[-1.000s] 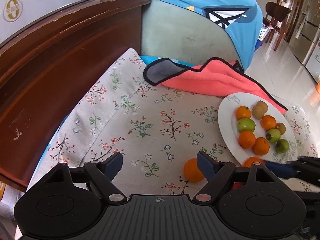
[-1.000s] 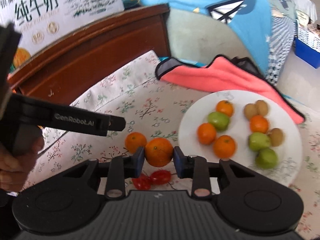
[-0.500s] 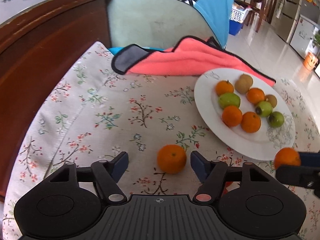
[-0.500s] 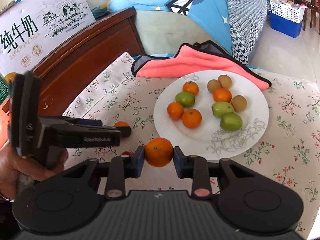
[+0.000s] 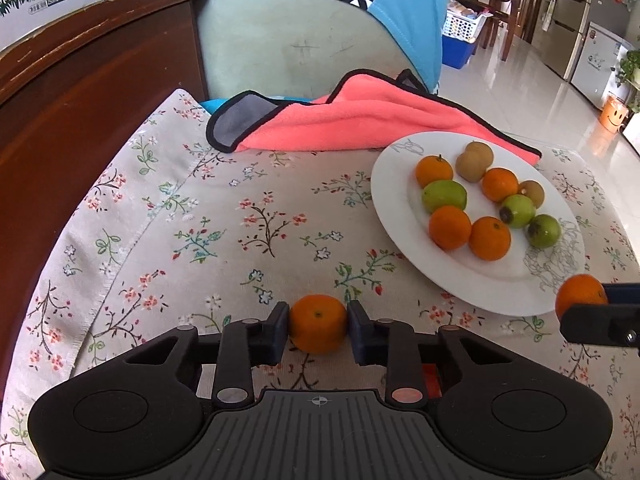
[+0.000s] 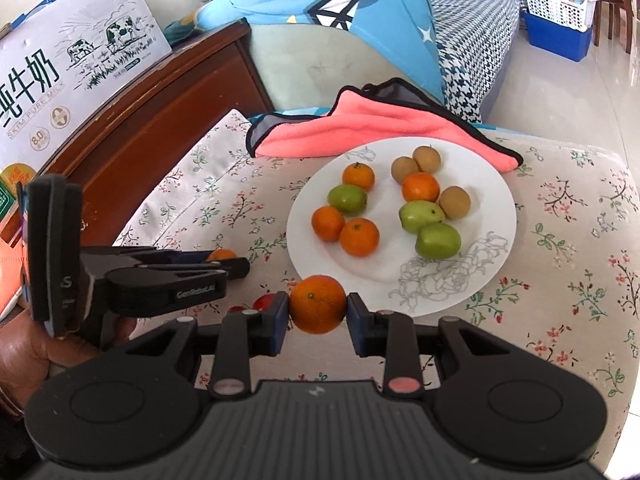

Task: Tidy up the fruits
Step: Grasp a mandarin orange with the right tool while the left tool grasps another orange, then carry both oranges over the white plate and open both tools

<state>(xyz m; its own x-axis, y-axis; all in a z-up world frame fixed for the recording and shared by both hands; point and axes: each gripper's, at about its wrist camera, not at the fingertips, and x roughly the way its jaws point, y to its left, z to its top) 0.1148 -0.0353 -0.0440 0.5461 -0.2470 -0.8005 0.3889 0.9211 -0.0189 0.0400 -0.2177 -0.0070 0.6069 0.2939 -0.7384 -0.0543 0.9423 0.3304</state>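
Left gripper (image 5: 318,330) is closed on a small orange (image 5: 318,323), one pad pressed to each side of the fruit, low over the floral tablecloth (image 5: 224,216) that covers the desk. I cannot tell whether that orange rests on the cloth or is just clear of it. Right gripper (image 6: 318,314) is likewise clamped on a second orange (image 6: 317,304), held at the near rim of the white plate (image 6: 496,184). From the left wrist view I see this second orange at the right edge of the frame, just beside the plate's near edge.

Just left of the right gripper, a red fruit (image 6: 262,302) lies on the cloth, partly hidden by the left finger pad; I cannot identify it further.

On the plate I count ten pieces: four oranges, three green fruits and three brown ones. They sit in two loose groups. The left group holds three oranges and one green fruit (image 6: 347,199). The right group holds one orange, two green fruits and the three brown fruits (image 6: 454,202). The near right part of the plate is bare, showing a grey line drawing.

Beyond the plate, a pink towel (image 6: 376,128) with dark trim lies crumpled at the far edge of the cloth, touching the plate's far rim. A milk carton box (image 6: 72,68) stands on the wooden furniture to the left.
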